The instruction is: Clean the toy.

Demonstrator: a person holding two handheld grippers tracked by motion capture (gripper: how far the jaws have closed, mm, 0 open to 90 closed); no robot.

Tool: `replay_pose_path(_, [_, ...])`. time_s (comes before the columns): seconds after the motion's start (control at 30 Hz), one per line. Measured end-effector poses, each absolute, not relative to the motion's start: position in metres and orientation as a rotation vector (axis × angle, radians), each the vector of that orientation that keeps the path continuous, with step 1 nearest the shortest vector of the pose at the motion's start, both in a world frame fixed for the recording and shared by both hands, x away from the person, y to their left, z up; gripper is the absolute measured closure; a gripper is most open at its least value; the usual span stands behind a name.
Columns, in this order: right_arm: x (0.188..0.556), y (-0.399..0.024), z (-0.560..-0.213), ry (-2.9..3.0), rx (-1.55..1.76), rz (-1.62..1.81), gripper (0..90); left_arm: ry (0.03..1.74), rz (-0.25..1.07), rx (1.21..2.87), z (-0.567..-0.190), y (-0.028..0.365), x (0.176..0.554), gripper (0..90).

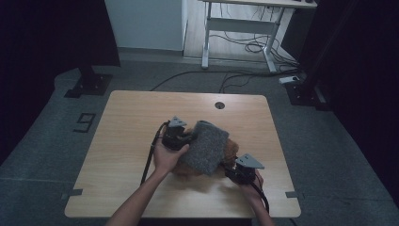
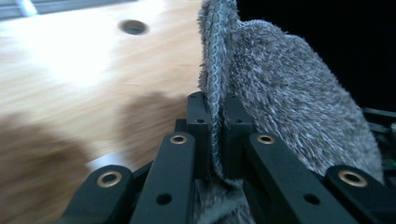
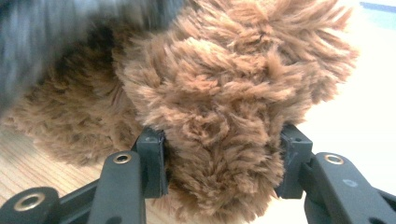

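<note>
One grey cloth (image 1: 205,146), one brown plush toy (image 3: 224,107)

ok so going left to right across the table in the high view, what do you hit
left gripper, shut on the grey cloth's edge → grey cloth → brown furry toy peeking out beside it → right gripper, closed on the toy's end

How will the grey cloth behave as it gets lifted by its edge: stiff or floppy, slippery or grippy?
Probably floppy: the grey cloth drapes over the brown plush toy and follows its shape. Likely light, since the left gripper holds it by a thin stitched edge alone. The fuzzy pile looks grippy, so slipping seems unlikely, though it may drag on the toy's fur.
</note>
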State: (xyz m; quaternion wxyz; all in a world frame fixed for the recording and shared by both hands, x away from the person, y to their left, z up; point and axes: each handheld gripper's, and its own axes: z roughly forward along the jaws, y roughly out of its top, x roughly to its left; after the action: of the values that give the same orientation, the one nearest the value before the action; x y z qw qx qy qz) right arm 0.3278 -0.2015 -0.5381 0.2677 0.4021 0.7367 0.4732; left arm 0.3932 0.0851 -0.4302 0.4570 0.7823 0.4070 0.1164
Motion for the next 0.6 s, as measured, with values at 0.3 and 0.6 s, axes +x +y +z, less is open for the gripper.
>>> replay_pose_path(0.3, [0.328,-0.201,-0.538,1.983,1.089,1.278,49.4,1.157,0.288,1.947,-0.463,0.148,0.404,83.9])
replay_pose_path(0.6, [0.327,-0.201,-0.539,1.986,1.088,1.270,50.3,1.138,0.286,1.939,-0.455,0.143,0.407,84.0])
